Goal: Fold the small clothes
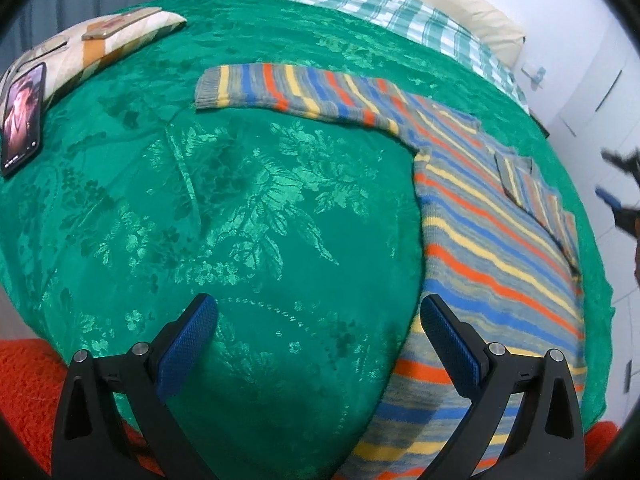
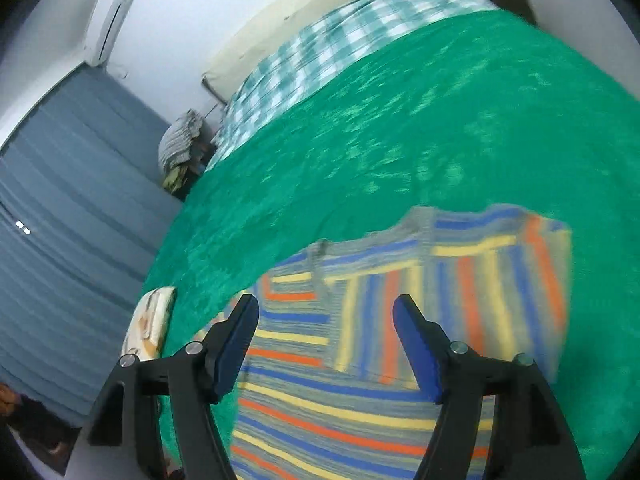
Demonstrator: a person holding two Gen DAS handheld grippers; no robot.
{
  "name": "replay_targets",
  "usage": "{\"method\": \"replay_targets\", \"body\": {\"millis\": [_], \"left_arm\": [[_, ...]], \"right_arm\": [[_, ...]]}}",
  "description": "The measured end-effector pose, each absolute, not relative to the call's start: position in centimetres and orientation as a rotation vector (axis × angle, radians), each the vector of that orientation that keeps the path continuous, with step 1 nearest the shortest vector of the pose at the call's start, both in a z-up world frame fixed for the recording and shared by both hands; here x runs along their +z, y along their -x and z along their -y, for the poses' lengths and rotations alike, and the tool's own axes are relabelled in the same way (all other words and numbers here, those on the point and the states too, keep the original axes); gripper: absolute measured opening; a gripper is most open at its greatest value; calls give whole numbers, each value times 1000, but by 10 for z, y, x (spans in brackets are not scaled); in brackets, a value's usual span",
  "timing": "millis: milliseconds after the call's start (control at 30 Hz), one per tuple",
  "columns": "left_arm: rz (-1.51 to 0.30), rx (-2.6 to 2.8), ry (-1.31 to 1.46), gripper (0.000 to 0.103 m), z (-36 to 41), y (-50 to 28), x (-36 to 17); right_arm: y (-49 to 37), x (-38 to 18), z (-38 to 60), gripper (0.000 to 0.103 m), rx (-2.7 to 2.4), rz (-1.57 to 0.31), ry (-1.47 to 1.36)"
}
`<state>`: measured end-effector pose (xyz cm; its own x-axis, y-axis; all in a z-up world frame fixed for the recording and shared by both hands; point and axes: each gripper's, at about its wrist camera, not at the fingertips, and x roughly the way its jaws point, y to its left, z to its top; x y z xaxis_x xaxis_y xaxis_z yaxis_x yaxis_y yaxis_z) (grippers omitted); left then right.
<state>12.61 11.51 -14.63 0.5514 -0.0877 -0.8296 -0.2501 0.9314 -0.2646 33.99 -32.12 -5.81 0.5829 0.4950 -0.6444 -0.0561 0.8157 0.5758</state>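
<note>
both the left gripper [image 1: 318,314] and right gripper [image 2: 326,314] wide open, empty, above the striped sweater [image 1: 492,248]

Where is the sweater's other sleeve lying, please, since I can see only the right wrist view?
Observer: In the left wrist view the sleeve is stretched out flat on the green bedspread, not yet folded in.
Operator: Thank you. Is the left gripper holding anything?
Observer: No. The left gripper has its jaws open over bare bedspread, at the edge of the sweater.
Operator: Is anything lying out beyond that sleeve's cuff?
Observer: Yes, a phone with its screen lit lies on the bedspread next to the pillow, apart from the cuff.
</note>
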Motion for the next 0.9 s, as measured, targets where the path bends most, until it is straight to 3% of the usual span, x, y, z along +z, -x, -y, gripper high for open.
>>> {"method": "replay_targets", "body": {"millis": [267,533,900], "left_arm": [[-987,86,325,102,-104,-127,-146],[-999,68,259,102,-84,-128,-150],[-967,59,131,102,-62,-117,-144]], "right_arm": [[-257,-103,395,70,199,-972,-458],[-131,-130,395,70,-8,-920,-38],[-110,-138,399,70,-60,-885,-46]]}}
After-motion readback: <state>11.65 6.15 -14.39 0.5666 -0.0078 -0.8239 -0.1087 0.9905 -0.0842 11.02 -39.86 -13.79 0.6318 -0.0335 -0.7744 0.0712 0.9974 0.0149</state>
